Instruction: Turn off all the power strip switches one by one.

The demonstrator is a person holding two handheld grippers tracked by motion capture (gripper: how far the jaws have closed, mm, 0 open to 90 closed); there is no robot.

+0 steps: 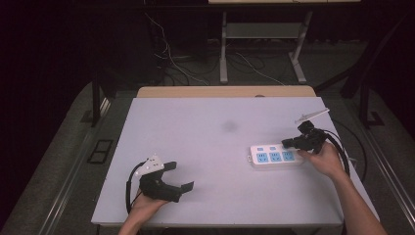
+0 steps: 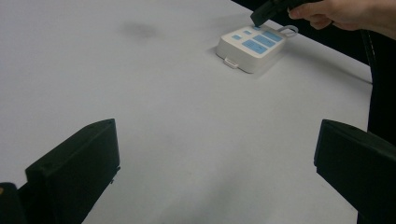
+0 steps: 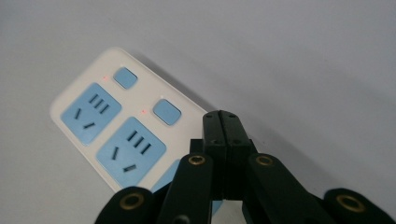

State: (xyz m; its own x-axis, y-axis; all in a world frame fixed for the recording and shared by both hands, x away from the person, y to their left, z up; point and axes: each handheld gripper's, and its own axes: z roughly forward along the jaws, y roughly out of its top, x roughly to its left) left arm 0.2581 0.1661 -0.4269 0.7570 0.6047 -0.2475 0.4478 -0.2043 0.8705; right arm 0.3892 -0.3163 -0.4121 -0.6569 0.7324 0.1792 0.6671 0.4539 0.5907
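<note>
A white power strip (image 1: 274,155) with blue sockets and blue switches lies flat on the right part of the white table (image 1: 195,127). In the right gripper view two small red lights glow beside two switches of the power strip (image 3: 112,135). My right gripper (image 1: 285,143) is shut with nothing between its jaws, and the tips of the right gripper (image 3: 222,116) sit over the strip's switch row, hiding what is under them. I cannot tell whether they touch it. My left gripper (image 1: 180,176) rests open at the near left. Its view looks across bare table toward the power strip (image 2: 250,46).
A faint dark smudge (image 1: 229,126) marks the table's middle. A wooden strip (image 1: 225,91) runs along the far edge. The right gripper's black cable (image 1: 350,156) loops near the table's right edge. Cables and a stand's legs lie on the floor beyond.
</note>
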